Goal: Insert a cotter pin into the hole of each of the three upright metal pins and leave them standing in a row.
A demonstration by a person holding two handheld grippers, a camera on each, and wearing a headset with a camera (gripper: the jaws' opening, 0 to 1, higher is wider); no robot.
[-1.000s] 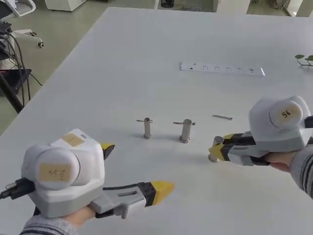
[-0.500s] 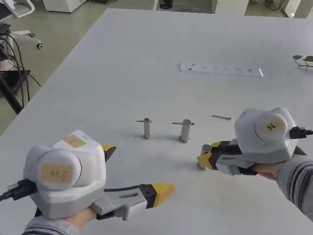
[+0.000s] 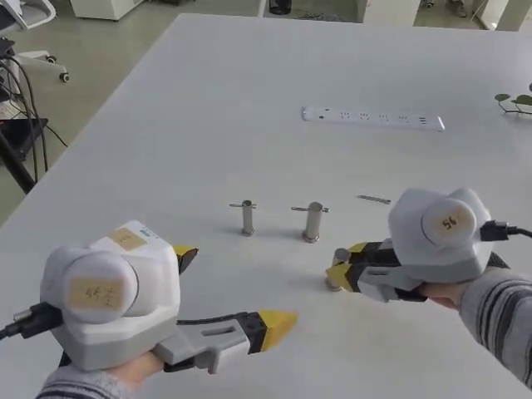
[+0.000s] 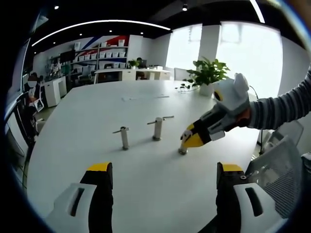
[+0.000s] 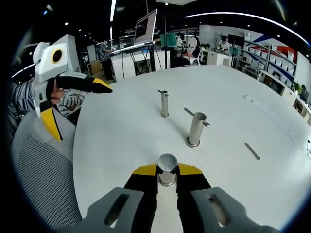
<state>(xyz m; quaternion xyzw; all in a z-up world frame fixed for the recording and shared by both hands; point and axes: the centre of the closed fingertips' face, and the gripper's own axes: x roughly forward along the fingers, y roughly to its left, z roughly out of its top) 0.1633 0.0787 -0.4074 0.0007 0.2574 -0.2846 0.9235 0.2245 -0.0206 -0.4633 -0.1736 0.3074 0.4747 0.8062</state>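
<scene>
My right claw (image 3: 341,273) is clenched on the bare metal pin (image 5: 167,165). It's upright, pinched right between the yellow tips, and its foot looks to be on the table (image 3: 208,125). Ahead of the tips stand the middle pin (image 3: 312,221) and the far pin (image 3: 248,216), each with a cotter through its top. The loose cotter pin (image 3: 374,199) lies flat beyond, well apart from the claw. My left claw (image 4: 164,167) hangs wide open, holding nothing.
</scene>
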